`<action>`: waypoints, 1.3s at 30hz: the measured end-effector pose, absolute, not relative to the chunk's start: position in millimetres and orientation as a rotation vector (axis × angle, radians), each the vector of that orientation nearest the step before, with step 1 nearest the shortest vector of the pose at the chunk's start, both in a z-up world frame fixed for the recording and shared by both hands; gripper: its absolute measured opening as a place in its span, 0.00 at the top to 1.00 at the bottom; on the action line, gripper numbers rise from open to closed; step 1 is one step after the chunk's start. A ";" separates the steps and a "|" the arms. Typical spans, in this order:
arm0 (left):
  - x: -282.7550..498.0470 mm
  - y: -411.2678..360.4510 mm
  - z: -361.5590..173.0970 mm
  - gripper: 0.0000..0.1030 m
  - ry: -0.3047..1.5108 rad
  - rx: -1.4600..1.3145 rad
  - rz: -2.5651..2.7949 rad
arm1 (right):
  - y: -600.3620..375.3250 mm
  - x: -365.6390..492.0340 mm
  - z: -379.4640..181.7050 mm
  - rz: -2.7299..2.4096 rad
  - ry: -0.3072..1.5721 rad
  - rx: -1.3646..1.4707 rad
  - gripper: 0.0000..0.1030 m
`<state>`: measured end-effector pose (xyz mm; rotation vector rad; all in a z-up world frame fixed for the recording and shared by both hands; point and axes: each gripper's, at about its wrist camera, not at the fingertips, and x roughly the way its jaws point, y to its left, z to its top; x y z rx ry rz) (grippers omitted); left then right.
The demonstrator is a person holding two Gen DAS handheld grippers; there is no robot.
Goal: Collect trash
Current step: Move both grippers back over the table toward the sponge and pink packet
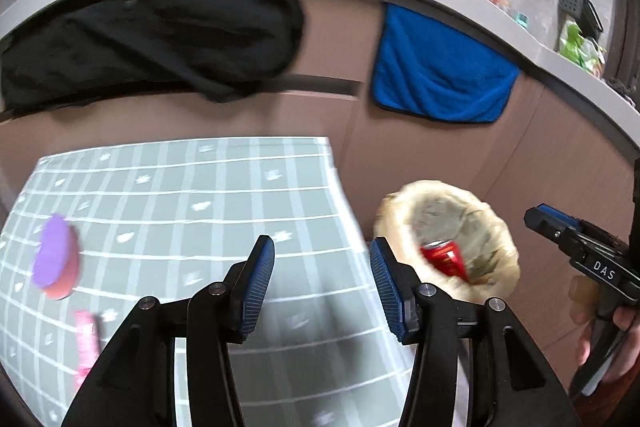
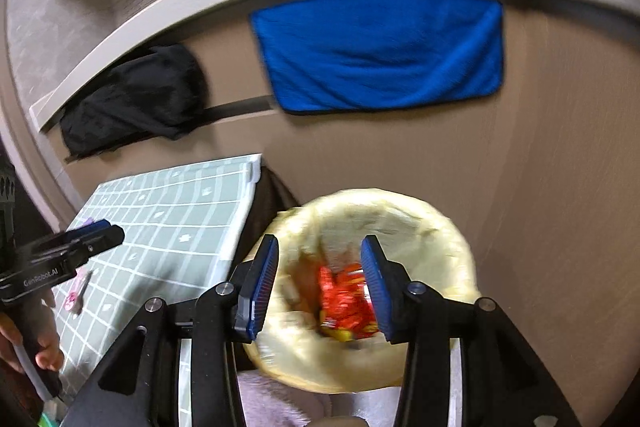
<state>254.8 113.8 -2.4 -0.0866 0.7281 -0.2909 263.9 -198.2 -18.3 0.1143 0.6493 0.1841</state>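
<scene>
While the left gripper [image 1: 322, 287] hangs over the checked tablecloth [image 1: 192, 211] with its jaws spread and nothing between them, the right gripper [image 2: 319, 285] hovers above the lined trash bin [image 2: 432, 227], jaws likewise apart and empty. Inside the bin lie a red can [image 1: 444, 259] and a crumpled red wrapper [image 2: 346, 303]; their print is too blurred to read. "DAS" shows on the right tool's body, "GenRobot.AI" on the left's. A purple disc [image 1: 54, 255] and pink item [image 1: 86, 345] rest on the cloth.
</scene>
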 end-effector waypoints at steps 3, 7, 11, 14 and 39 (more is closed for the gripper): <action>248.5 153.2 -1.7 0.51 0.740 -0.105 -0.267 | -161.0 256.5 -12.7 0.205 0.644 0.082 0.60; 235.9 209.4 -3.8 0.51 0.732 -0.126 -0.201 | -112.3 254.1 -10.4 0.262 0.657 0.060 0.60; 213.0 265.8 -9.7 0.51 0.707 -0.206 -0.109 | -59.5 250.1 -9.8 0.328 0.660 0.035 0.60; 192.2 301.5 -12.3 0.51 0.674 -0.254 -0.036 | -24.3 248.2 -11.6 0.396 0.673 0.032 0.60; 149.5 428.6 -56.7 0.51 0.695 -0.482 0.231 | 197.1 231.7 -120.2 0.816 0.922 -0.167 0.56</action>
